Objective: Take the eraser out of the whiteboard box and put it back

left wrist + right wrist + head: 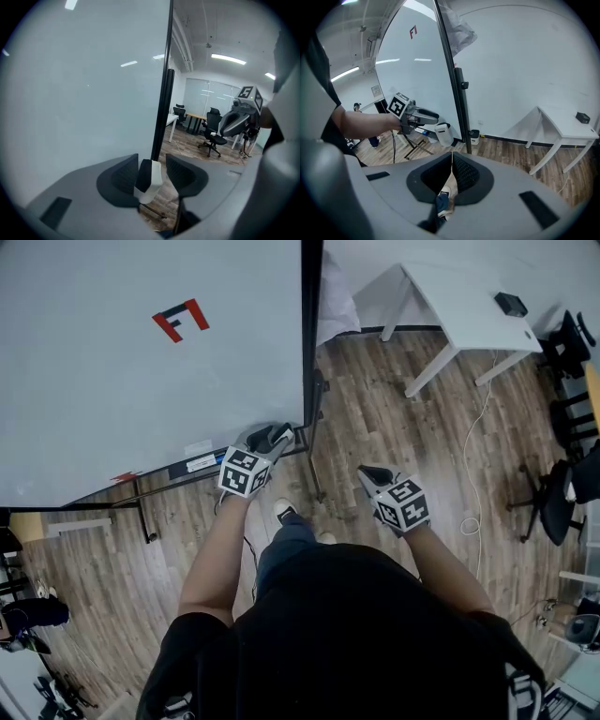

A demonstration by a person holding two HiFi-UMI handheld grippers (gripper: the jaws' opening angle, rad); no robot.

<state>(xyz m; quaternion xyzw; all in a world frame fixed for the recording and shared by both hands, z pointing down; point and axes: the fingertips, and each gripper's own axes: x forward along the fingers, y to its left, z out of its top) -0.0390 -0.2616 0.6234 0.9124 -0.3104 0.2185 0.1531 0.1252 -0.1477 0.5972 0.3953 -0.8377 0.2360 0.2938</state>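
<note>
While your left tongs (pixel 272 438) clamp the eraser (pixel 149 180), its long axis roughly upright, the whiteboard box (pixel 192 465) lies just to their left. Your right tongs (pixel 375 472) are closed and empty.

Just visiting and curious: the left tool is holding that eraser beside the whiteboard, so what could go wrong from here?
The eraser sits tilted in the left tool, so it might slip and drop to the wooden floor. It is also held close to the whiteboard's dark frame, so a careless swing could knock it loose.
</note>
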